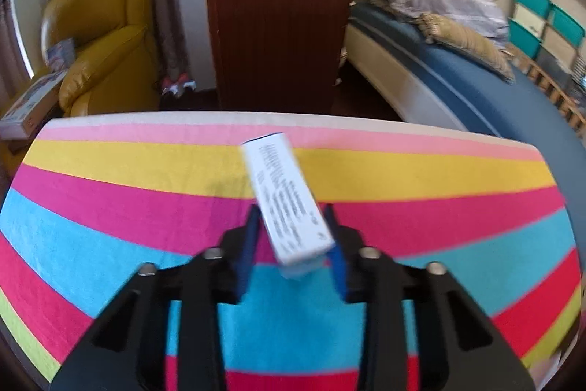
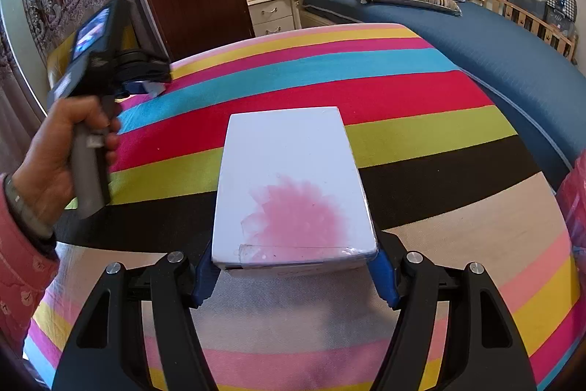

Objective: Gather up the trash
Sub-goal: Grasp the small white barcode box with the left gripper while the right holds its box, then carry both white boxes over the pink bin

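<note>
Slim white printed cardboard box sits tilted between my left gripper pads, clamped, above the rainbow-striped cloth. My right gripper grips 1 wide white box with a pink stain, over the same cloth.

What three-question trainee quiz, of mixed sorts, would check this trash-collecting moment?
1. True or false: the left gripper is empty.
2. The right gripper holds: A) a pillow B) a white box with a pink stain C) a lamp
3. What covers the surface below both grippers?

Key:
1. False; its blue pads grip a narrow white printed carton.
2. B
3. A striped cloth of many colours.
</note>
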